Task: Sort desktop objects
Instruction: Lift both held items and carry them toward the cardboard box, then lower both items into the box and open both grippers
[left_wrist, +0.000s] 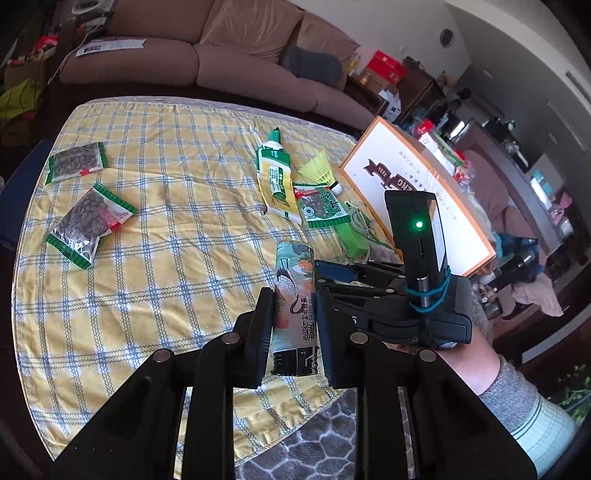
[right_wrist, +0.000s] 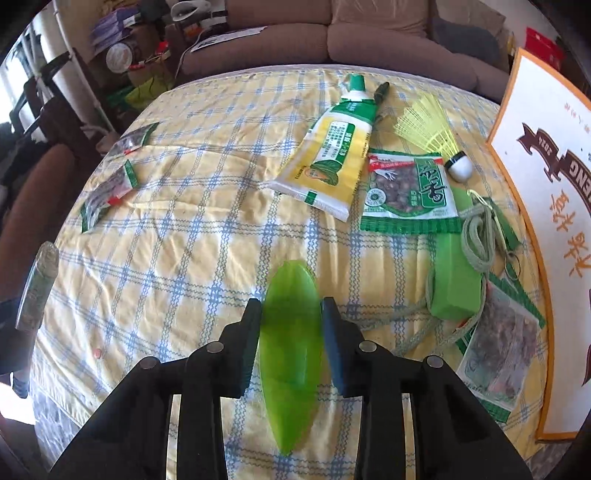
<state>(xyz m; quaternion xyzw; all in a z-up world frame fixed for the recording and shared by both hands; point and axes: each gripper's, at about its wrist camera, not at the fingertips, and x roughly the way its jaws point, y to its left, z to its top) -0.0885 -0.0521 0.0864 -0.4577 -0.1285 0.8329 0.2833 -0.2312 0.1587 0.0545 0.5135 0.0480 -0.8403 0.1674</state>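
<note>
My left gripper (left_wrist: 293, 325) is shut on a slim patterned tin with crane artwork (left_wrist: 295, 295), held above the yellow checked cloth (left_wrist: 166, 221). My right gripper (right_wrist: 291, 339) is shut on a translucent green oval piece (right_wrist: 290, 343), above the cloth (right_wrist: 203, 240). The right gripper body (left_wrist: 406, 306) shows just right of the tin in the left wrist view. On the cloth lie a yellow-green tube (right_wrist: 332, 162), a green snack packet (right_wrist: 410, 192), a yellow shuttlecock (right_wrist: 432, 129), a green box with cord (right_wrist: 458, 280), and two seed packets (left_wrist: 88, 221) at the left.
A large white orange-edged box (right_wrist: 546, 221) stands along the right side of the table. Another snack packet (right_wrist: 498, 343) lies by it. A brown sofa (left_wrist: 221, 55) sits behind the table. A grey patterned rug (left_wrist: 314, 443) is below the cloth's near edge.
</note>
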